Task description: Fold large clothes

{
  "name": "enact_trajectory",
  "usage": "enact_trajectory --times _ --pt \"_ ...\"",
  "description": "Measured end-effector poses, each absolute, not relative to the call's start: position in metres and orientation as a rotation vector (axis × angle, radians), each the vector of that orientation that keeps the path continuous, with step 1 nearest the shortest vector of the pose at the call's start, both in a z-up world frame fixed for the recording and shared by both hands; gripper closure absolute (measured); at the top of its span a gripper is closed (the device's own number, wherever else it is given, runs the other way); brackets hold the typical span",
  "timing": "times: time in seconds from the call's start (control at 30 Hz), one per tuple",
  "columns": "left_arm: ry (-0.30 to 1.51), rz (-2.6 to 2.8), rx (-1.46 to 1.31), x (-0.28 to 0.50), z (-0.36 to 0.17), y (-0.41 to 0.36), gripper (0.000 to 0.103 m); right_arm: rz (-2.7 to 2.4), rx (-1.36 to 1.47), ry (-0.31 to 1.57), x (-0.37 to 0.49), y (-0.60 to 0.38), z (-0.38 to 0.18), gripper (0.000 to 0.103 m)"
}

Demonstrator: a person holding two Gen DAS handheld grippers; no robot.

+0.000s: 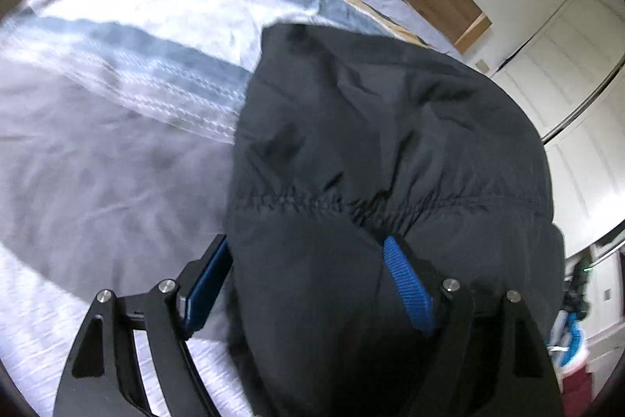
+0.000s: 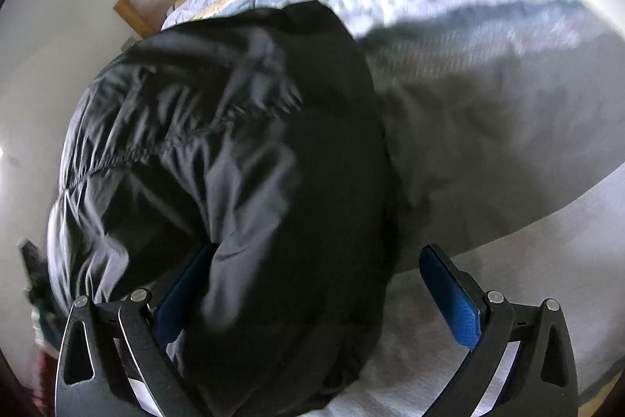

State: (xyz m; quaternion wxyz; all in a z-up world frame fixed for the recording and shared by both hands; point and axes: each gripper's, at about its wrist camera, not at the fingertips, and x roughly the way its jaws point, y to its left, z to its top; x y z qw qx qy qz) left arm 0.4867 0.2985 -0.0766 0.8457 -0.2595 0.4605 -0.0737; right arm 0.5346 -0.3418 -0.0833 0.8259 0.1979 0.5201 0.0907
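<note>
Both grippers sit with their blue-padded fingers spread wide around a bulky black puffer jacket, and neither is pinching it. Between the fingers of the left gripper (image 1: 308,284) the black puffer jacket (image 1: 383,151) fills the gap and bulges forward and to the right, its quilted seam running straight across just ahead of the pads; one blue pad (image 1: 408,286) presses against the fabric on the right, while the other stands just clear of the jacket's left edge. The right gripper (image 2: 332,292) is likewise open, with the jacket (image 2: 234,151) crowding its left finger and spilling forward, while its right finger (image 2: 449,296) stands apart over the bed cover (image 2: 508,112). The jacket rests on the bed, a mound ahead of both tools, with the striped quilt (image 1: 156,38) beyond it. The likely trouble is the padding itself: slick, springy shell fabric may slide off the pads or puff back open once released, undoing a fold. Closing on too thick a bunch could give a weak hold, and closing on only the outer layer could drag the shell while the bulk stays put. Both views are blurred, so finer contact cannot be judged.
</note>
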Motion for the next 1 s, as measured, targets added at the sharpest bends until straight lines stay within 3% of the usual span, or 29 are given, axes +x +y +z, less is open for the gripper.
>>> enact_trajectory --times 0.1,0.4,0.63,0.67,0.73,0.77,0.8,0.83,0.9,1.0 --pt "1.022 -0.196 -0.648 0.499 -0.097 0.307 0.008 0.247 0.536 1.161 0.546 -0.347 -0.103 0.001" --pt "1.088 -0.528 -1.048 0.508 -0.145 0.313 0.005 0.536 0.837 1.22 0.568 -0.33 -0.149 0.0" --pt "1.059 -0.501 -1.017 0.511 -0.146 0.294 0.006 0.545 0.807 1.191 0.569 -0.321 -0.158 0.0" --pt "1.046 -0.487 -0.999 0.51 -0.144 0.29 0.008 0.537 0.79 1.185 0.568 -0.317 -0.156 0.0" --pt "1.021 -0.497 -0.964 0.506 -0.135 0.281 0.027 0.554 0.77 1.166 0.565 -0.311 -0.152 0.0" --pt "1.012 -0.505 -0.954 0.505 -0.131 0.278 0.043 0.558 0.769 1.153 0.563 -0.308 -0.15 0.008" --pt "1.003 -0.511 -0.943 0.504 -0.126 0.274 0.052 0.565 0.775 1.136 0.561 -0.306 -0.147 0.016" --pt "0.99 -0.517 -0.932 0.502 -0.119 0.271 0.057 0.582 0.792 1.11 0.559 -0.303 -0.142 0.032" --pt "0.97 -0.521 -0.92 0.5 -0.108 0.267 0.066 0.605 0.812 1.076 0.558 -0.298 -0.134 0.047" --pt "0.928 -0.528 -0.931 0.505 -0.091 0.268 0.072 0.621 0.816 1.036 0.553 -0.289 -0.116 0.059"
